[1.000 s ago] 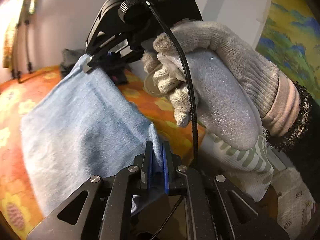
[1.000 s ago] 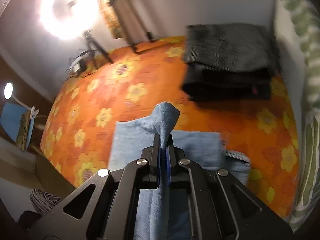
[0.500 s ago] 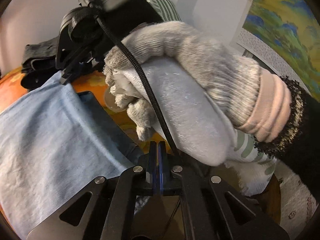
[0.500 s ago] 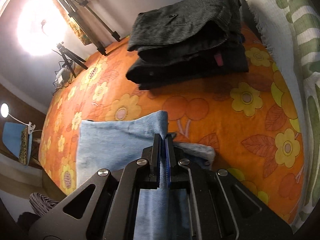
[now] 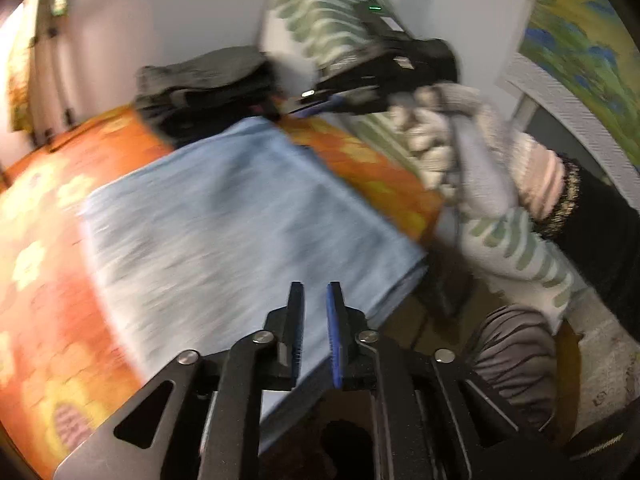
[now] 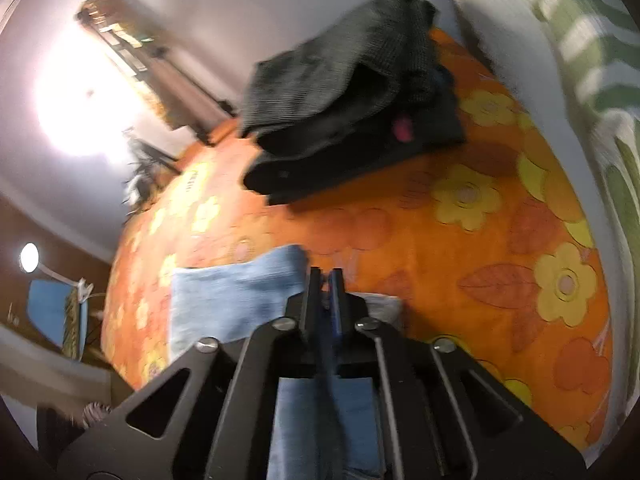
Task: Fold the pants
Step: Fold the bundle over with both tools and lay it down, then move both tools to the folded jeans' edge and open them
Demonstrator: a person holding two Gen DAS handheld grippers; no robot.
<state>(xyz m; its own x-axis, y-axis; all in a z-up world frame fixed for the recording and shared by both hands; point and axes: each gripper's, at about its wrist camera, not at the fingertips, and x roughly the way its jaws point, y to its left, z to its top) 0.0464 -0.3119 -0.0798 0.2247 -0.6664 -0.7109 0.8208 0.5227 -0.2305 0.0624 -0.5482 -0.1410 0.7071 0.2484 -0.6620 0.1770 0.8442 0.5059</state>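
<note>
Left gripper (image 5: pixel 314 292): fingers apart, holding nothing, hovering over the near edge of the pants.
Right gripper (image 6: pixel 325 276): fingers slightly parted, seemingly empty, though blur hides detail.
Pants (image 5: pixel 224 216): light blue, folded flat on the orange floral cover (image 6: pixel 460 240).
Beyond: dark folded clothes (image 6: pixel 352 120) stacked well apart.

My folded pants (image 5: pixel 240 216) lie flat on the surface (image 5: pixel 48 288) near its front edge. A stack of folded clothes (image 6: pixel 352 120) sits behind them by the far edge, apart from them, against the wall.
</note>
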